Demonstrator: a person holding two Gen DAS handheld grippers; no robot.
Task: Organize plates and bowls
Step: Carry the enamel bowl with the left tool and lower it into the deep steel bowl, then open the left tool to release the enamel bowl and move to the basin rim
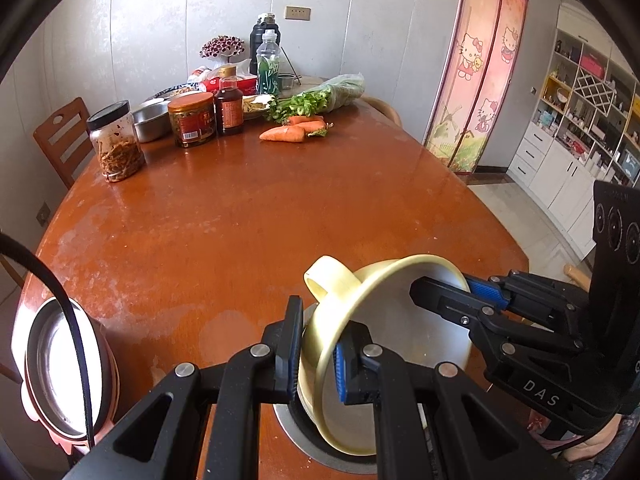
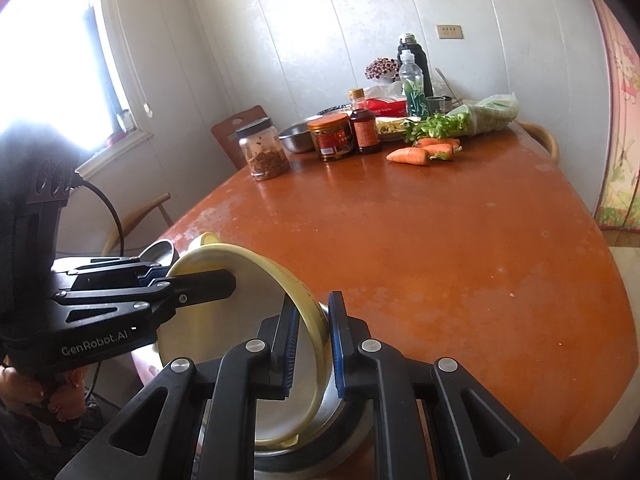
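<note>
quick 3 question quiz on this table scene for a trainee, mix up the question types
1. True or false: both grippers are shut on the rim of the same yellow bowl.
2. Multiple choice: what lies on the table just in front of the bunch of greens? A) carrots B) spoons C) eggs
3. Fill in: in the left wrist view, the bowl at the table's near left edge is pink outside and ____ inside.

Key
1. True: the left gripper clamps the near rim, the right gripper the opposite rim.
2. A, the carrots.
3. Metal, on the pink bowl.
</note>
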